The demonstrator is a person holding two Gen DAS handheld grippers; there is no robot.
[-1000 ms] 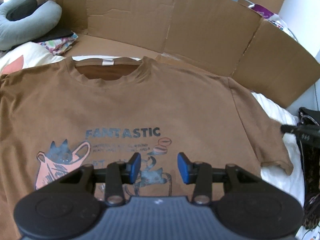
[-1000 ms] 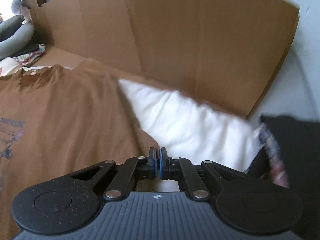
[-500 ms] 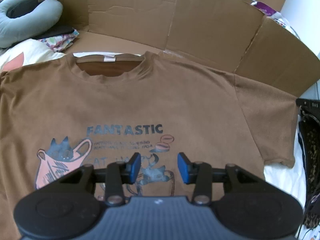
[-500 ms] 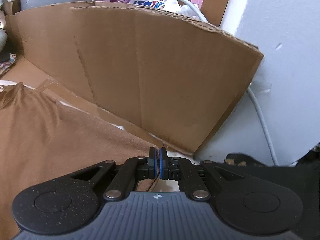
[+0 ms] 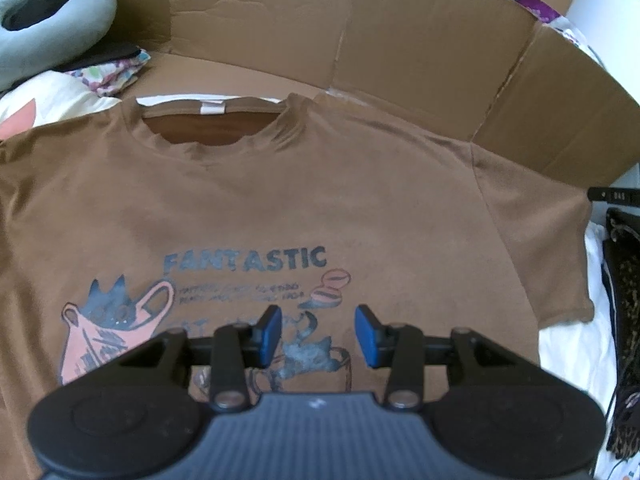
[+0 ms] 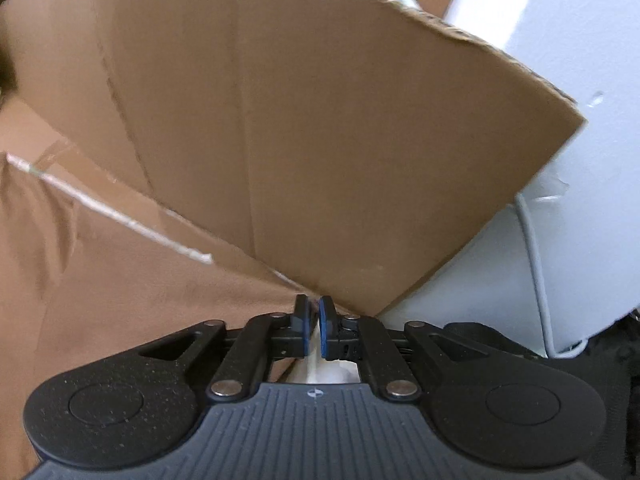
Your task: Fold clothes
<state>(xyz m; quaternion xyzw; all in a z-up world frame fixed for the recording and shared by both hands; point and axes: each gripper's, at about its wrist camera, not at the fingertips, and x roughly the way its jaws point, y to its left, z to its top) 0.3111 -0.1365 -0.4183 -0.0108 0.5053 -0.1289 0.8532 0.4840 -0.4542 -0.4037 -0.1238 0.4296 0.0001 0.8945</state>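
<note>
From nine o'clock across to three, the brown T-shirt (image 5: 280, 200) lies spread flat and print-up on the bed, neckline at twelve o'clock against the cardboard wall (image 5: 420, 52), probably laid out so the sleeves can be folded in. The left gripper (image 5: 316, 336) hovers at six o'clock over the print, jaws spread and empty. At the shirt's three o'clock sleeve (image 6: 140, 280), the right gripper (image 6: 314, 330) has just been opening, a narrow gap with nothing pinched; no containers show.
</note>
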